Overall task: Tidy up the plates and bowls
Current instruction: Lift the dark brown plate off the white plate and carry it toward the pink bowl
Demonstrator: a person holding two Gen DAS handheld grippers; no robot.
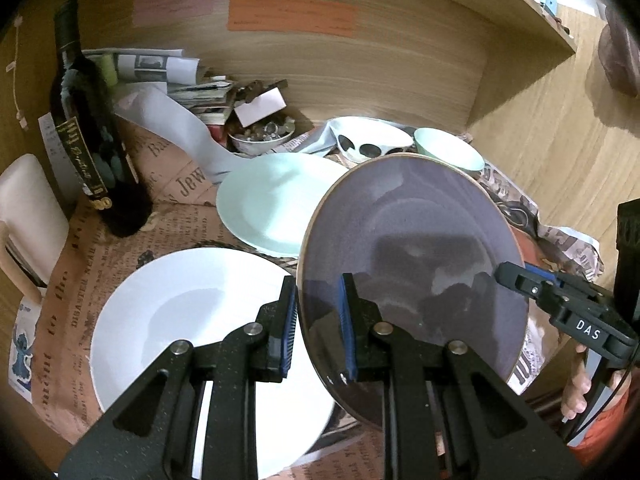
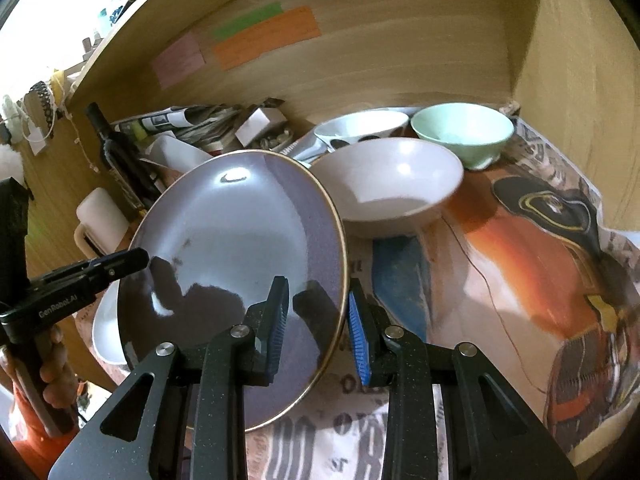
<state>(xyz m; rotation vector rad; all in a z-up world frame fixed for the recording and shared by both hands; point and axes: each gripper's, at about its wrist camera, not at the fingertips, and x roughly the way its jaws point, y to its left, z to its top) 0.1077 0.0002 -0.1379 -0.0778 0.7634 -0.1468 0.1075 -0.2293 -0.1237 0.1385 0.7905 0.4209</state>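
Plate held between both claws: a round purple-grey glazed plate with a thin golden-brown rim [image 1: 412,264] hangs tilted above the newspaper-covered counter [image 1: 120,240], its face turned up and toward the person, its far edge raised. The left claw [image 1: 318,330] pinches the plate's near-left rim between its blue-padded fingers; the right claw [image 2: 318,334] pinches the opposite rim the same way. Being round, the plate has no long axis to speak of.

Left of the left claw a flat white plate [image 1: 192,344] lies on the counter, its near edge hidden behind the claw's arms. Beyond it sits a pale mint plate [image 1: 272,200], partly covered by the held plate. Ahead of the right claw stand a wide pinkish-white bowl [image 2: 392,188], a mint-green bowl [image 2: 464,132] and a white bowl with dark spots [image 2: 360,128], the last mostly hidden. Clutter at the back wall beside a dark wine bottle [image 1: 96,140] is hard to make out.
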